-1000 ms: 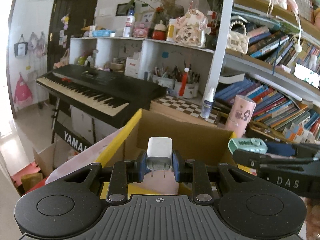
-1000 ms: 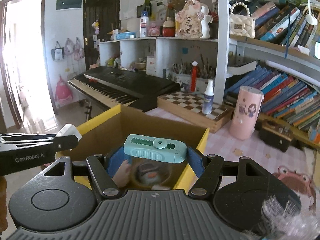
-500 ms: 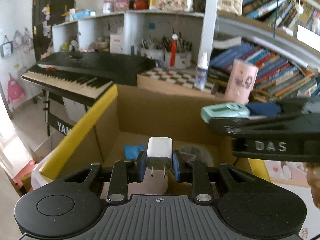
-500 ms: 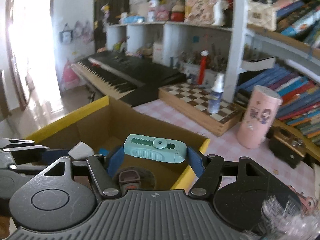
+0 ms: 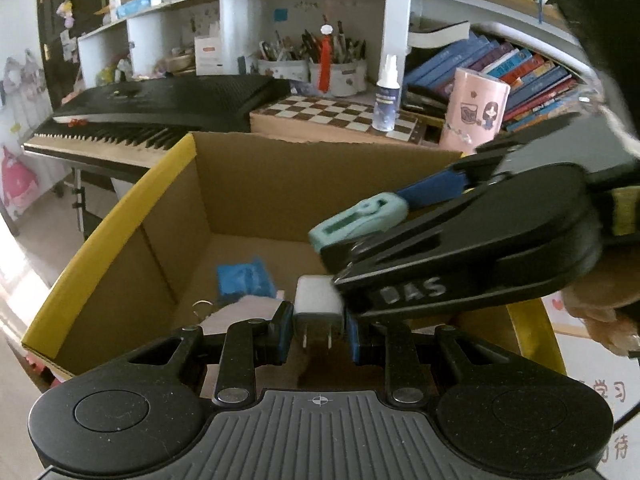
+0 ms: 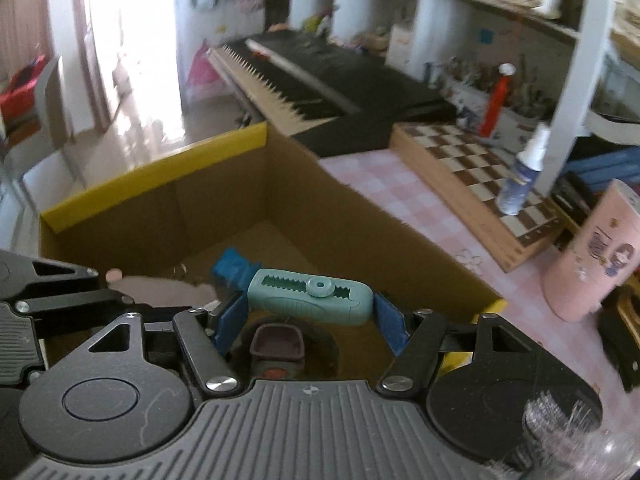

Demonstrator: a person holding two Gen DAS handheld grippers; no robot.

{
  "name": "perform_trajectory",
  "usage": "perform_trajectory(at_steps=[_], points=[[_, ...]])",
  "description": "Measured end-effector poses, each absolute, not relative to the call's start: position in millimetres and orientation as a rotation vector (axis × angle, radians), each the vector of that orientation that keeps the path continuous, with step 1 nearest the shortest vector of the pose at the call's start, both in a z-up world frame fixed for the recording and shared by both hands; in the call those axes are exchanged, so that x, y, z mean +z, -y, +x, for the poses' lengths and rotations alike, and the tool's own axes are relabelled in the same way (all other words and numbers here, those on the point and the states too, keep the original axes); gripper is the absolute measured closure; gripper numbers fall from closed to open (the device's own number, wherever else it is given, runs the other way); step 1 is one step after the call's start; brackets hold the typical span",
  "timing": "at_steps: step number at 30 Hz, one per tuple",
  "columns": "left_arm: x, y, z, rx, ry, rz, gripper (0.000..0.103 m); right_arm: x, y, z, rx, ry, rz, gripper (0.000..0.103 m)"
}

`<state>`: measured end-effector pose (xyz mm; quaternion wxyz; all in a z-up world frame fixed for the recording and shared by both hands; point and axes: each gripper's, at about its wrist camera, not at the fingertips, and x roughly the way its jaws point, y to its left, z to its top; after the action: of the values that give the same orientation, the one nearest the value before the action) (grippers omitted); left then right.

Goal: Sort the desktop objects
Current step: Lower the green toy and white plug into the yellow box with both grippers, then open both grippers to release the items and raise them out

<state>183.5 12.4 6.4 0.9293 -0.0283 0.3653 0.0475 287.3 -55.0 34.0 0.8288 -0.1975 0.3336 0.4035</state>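
Note:
My left gripper (image 5: 318, 330) is shut on a white plug charger (image 5: 318, 304), prongs toward the camera, held over the open cardboard box (image 5: 328, 184) with yellow-edged flaps. My right gripper (image 6: 310, 312) is shut on a teal oblong gadget (image 6: 310, 296) gripped end to end, also above the cardboard box (image 6: 224, 208). In the left wrist view the right gripper (image 5: 360, 224) crosses from the right with the teal gadget (image 5: 358, 220) at its tip, just above the charger. A blue packet (image 5: 244, 276), a key ring and a dark round item (image 6: 276, 344) lie on the box floor.
Behind the box sit a chessboard (image 5: 340, 114) with a spray bottle (image 5: 386, 96), a pink cylinder (image 5: 474, 110), a black keyboard (image 5: 160, 108) and shelves of books and pen pots. The desk has a pink checked cloth (image 6: 404, 200).
Both grippers have tilted down and moved over the box, so its floor now shows. The right gripper has swung in close above the left one. Both grips are unchanged.

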Motion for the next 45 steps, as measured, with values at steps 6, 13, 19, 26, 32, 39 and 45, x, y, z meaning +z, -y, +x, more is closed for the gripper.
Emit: perform_trajectory(at_steps=[6, 13, 19, 26, 32, 39, 45], points=[[9, -9, 176, 0.096, -0.735, -0.025, 0.069, 25, 46, 293, 0.897, -0.752, -0.487, 0.036], [13, -9, 165, 0.107, -0.690, -0.014, 0.053, 21, 40, 296, 0.898, -0.776, -0.524, 0.036], [19, -12, 155, 0.121, -0.648, 0.007, 0.037, 21, 39, 294, 0.863, -0.787, -0.533, 0.036], [27, -25, 135, 0.160, -0.588, -0.041, 0.027, 39, 58, 281, 0.798, -0.759, -0.407, 0.036], [34, -35, 115, 0.184, -0.528, -0.071, 0.024, 63, 83, 248, 0.702, -0.634, -0.272, 0.036], [38, -46, 87, 0.215, -0.462, -0.090, 0.013, 76, 120, 195, 0.521, -0.506, -0.129, 0.036], [34, -49, 62, 0.186, -0.460, -0.061, 0.011, 70, 142, 143, 0.350, -0.447, -0.038, 0.035]])
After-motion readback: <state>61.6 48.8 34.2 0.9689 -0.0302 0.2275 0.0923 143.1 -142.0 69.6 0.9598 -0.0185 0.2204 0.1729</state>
